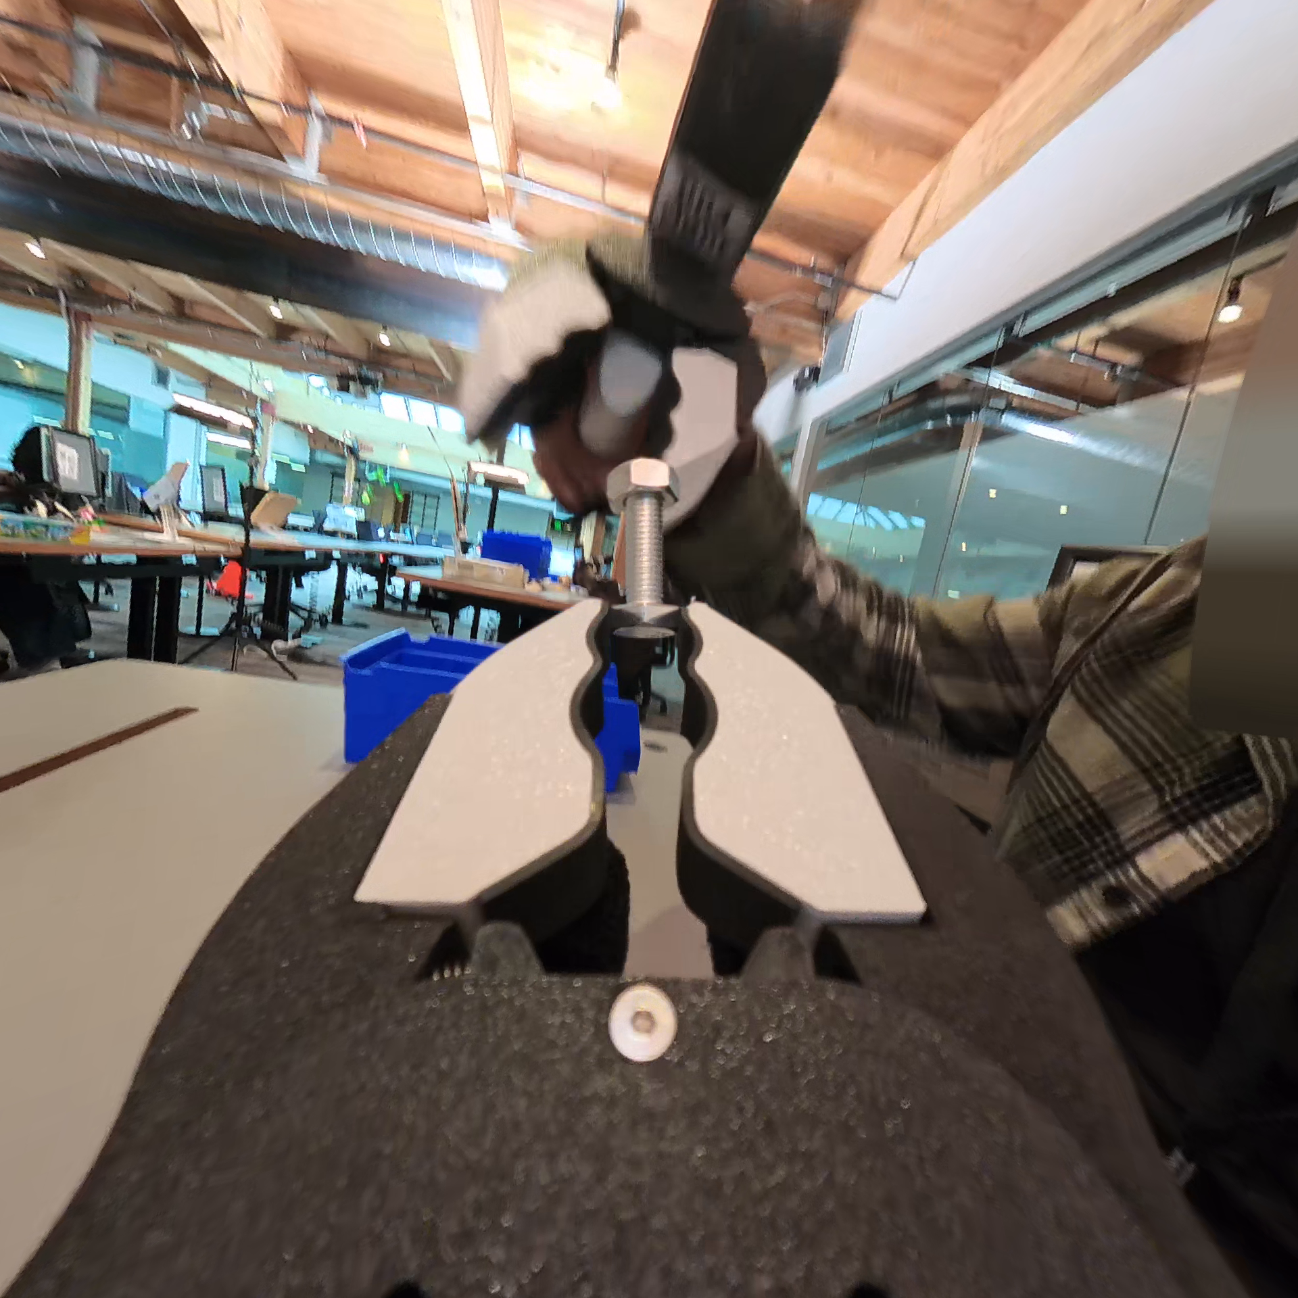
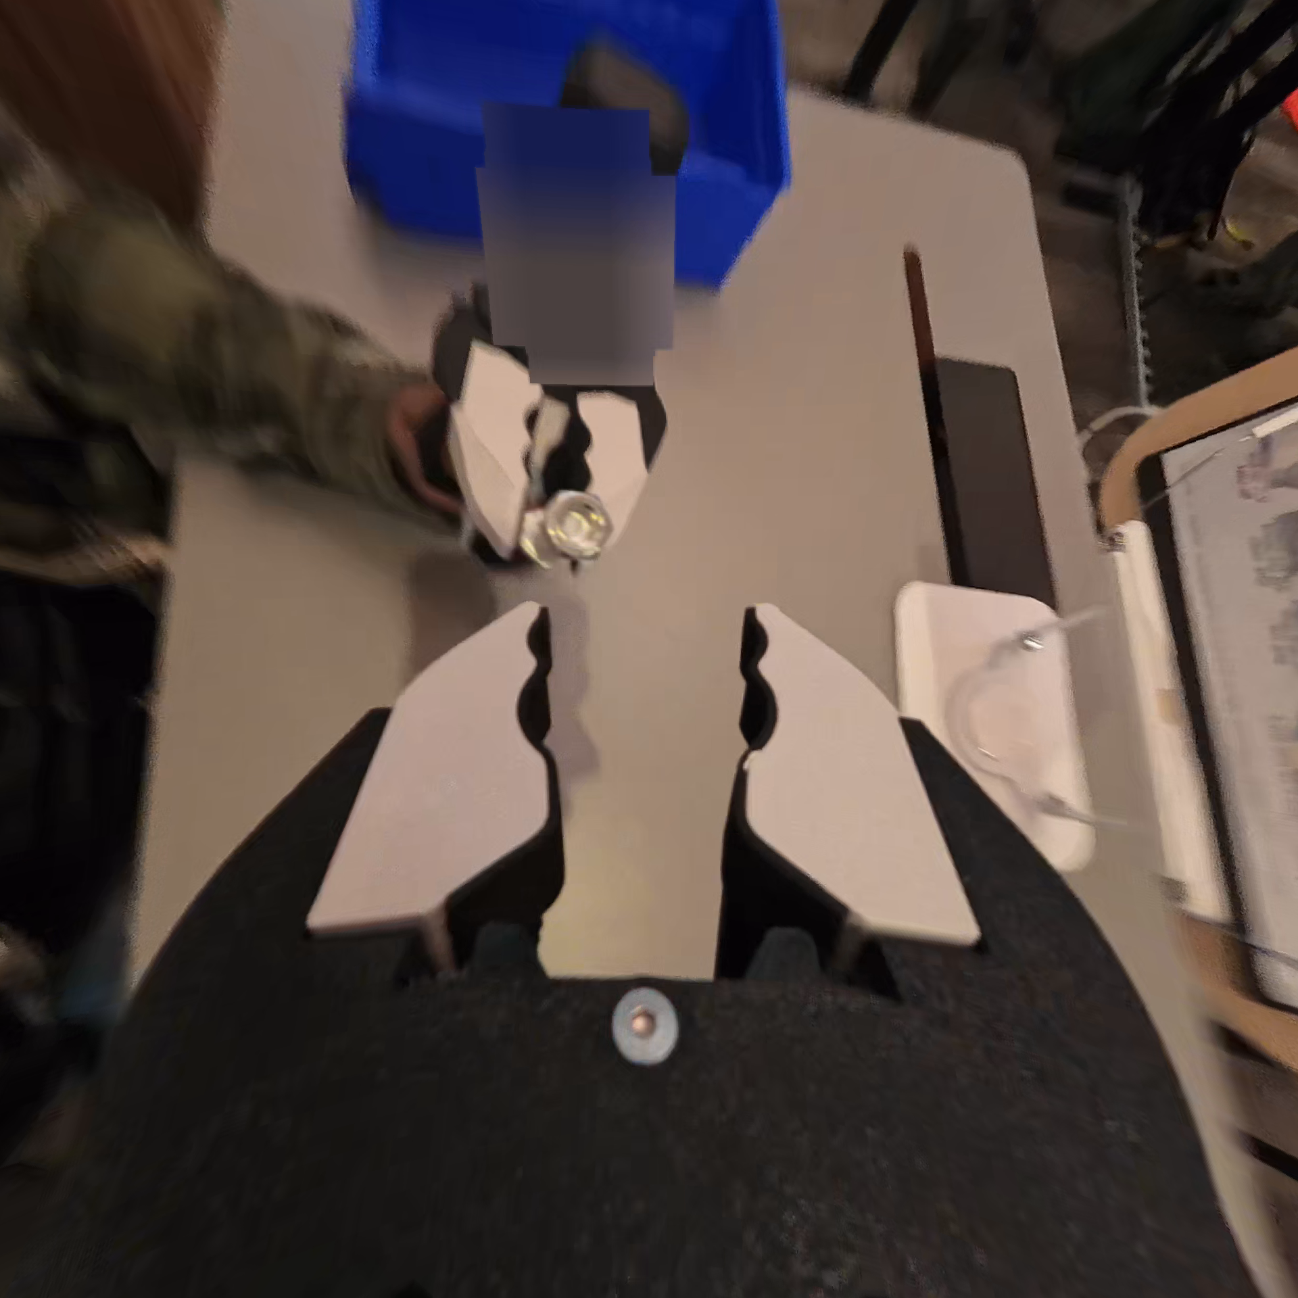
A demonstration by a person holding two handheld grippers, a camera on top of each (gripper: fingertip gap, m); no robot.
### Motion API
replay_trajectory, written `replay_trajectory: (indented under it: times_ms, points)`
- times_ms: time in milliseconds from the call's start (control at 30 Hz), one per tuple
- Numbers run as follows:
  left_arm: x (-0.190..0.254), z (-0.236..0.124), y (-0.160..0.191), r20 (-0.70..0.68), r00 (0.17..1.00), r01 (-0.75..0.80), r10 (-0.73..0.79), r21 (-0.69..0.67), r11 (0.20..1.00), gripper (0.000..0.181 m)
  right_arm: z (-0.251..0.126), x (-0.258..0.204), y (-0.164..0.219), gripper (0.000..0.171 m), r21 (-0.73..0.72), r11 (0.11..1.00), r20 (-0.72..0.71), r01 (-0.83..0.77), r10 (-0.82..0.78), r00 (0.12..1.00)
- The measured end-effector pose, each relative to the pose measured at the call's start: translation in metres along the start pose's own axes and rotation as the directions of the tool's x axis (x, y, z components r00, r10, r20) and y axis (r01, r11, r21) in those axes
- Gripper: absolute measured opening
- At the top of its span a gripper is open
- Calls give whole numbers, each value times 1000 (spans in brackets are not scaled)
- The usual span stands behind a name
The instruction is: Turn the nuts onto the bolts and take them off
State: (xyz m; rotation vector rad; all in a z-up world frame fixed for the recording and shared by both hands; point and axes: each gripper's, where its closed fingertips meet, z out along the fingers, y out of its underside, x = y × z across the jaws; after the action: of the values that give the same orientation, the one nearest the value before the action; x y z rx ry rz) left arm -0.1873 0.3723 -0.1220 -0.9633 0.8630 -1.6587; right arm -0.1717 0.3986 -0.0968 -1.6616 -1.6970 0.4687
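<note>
My left gripper (image 1: 643,612) is shut on the head of a silver bolt (image 1: 643,555) and holds it upright, thread pointing up. A hex nut (image 1: 643,484) sits at the top end of the thread. My right gripper (image 1: 621,393), blurred, hangs just above the nut with its jaws apart. In the right wrist view, my right gripper (image 2: 646,618) is open and empty and looks down on the nut (image 2: 572,527), seen end-on, which lies just beyond its fingertips. The left gripper (image 2: 562,523) holds the bolt over the grey table (image 2: 772,421).
A blue bin (image 1: 400,674) stands on the table behind the bolt and shows at the top of the right wrist view (image 2: 737,105). A white tray (image 2: 983,716) holding a clear part lies right of my gripper. A plaid sleeve (image 1: 1053,667) reaches in from the right.
</note>
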Motion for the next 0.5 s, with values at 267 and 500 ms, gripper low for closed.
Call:
replay_trajectory:
  times_ms: [267,500]
  points:
    - [-9,-9,-10,66,998,-28,24,65,997,17,10,-16,-29,43,557,535,331,-636,559,760]
    - [-11,-9,-8,85,996,-42,37,52,998,17,20,-3,-25,45,600,571,166,-560,596,786]
